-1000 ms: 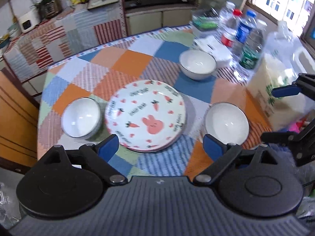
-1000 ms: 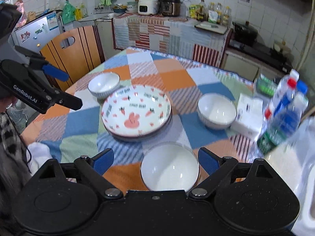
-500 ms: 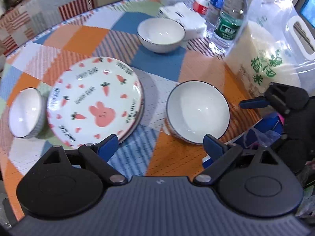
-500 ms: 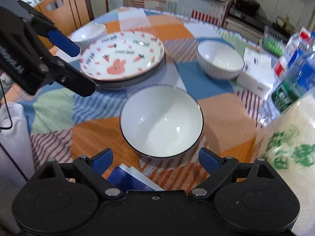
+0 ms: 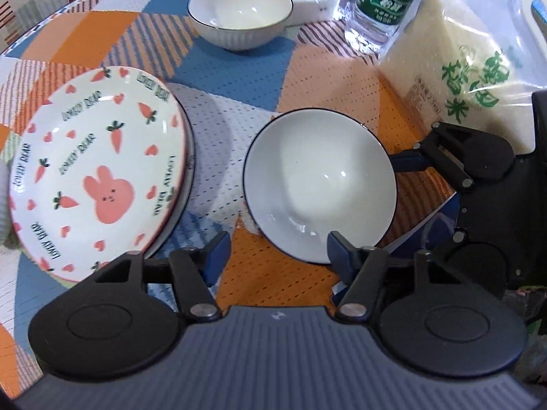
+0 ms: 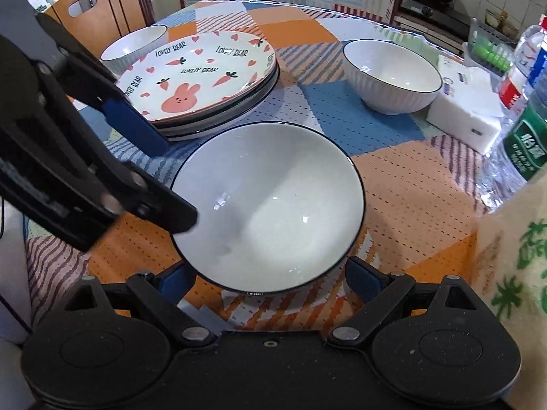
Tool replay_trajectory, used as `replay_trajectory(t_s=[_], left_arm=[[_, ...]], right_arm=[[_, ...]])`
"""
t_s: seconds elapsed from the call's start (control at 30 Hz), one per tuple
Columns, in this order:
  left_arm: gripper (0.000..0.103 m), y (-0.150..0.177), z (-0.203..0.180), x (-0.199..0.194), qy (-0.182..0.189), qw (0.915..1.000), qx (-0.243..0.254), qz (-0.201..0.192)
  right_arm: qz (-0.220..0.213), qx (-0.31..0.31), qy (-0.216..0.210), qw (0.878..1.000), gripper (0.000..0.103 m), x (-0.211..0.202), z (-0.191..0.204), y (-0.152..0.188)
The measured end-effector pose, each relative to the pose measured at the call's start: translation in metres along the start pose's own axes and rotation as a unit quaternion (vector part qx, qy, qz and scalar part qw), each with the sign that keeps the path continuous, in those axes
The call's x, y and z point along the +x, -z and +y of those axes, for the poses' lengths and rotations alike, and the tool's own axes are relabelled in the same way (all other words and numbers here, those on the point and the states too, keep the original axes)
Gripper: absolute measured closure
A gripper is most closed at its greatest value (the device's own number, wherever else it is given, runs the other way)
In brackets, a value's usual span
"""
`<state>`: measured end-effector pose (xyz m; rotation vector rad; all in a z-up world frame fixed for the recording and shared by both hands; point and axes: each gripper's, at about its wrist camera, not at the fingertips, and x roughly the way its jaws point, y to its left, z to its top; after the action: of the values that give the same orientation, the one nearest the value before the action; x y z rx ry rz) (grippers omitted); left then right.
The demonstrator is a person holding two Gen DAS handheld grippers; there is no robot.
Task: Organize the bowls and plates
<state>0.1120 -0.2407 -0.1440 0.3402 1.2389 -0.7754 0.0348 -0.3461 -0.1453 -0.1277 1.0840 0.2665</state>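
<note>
Both claws lower, nearer bowl (image 6: pixel 268 205); third bowl (image 6: pixel 135 46) right-view only.

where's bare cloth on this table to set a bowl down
Free: the blue patch between the plate stack, near bowl and far bowl; the orange patch right of the near bowl. Crowded: the right edge, with tissue pack, water bottles and rice bag.

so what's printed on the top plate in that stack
White top plate with a pink rabbit, orange carrots, pink hearts and "LOVELY BEAR" lettering. It reads most clearly in the right wrist view.
</note>
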Motion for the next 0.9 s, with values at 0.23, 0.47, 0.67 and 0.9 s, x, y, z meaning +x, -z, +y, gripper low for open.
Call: replay_trajectory(t_s=[0.23, 0.47, 0.67, 0.9], left_arm=[[0.076, -0.002, -0.004, 0.020, -0.015, 0.9999, 0.000, 0.002], [0.083, -0.002, 0.001, 0.020, -0.012, 0.9998, -0.013, 0.009], [0.083, 0.002, 0.002, 0.010, 0.004, 0.9997, -0.009, 0.021], [0.082, 0.012, 0.011, -0.010, 0.008, 0.9986, -0.007, 0.051]], right_arm=[[-0.022, -0.017, -0.012, 1.000, 0.007, 0.010, -0.001, 0.002], [-0.044, -0.020, -0.022, 0.999, 0.007, 0.012, -0.002, 0.007], [-0.041, -0.023, -0.020, 0.999, 0.007, 0.000, 0.005, 0.007], [-0.019, -0.015, -0.031, 0.999, 0.007, -0.013, 0.026, -0.002]])
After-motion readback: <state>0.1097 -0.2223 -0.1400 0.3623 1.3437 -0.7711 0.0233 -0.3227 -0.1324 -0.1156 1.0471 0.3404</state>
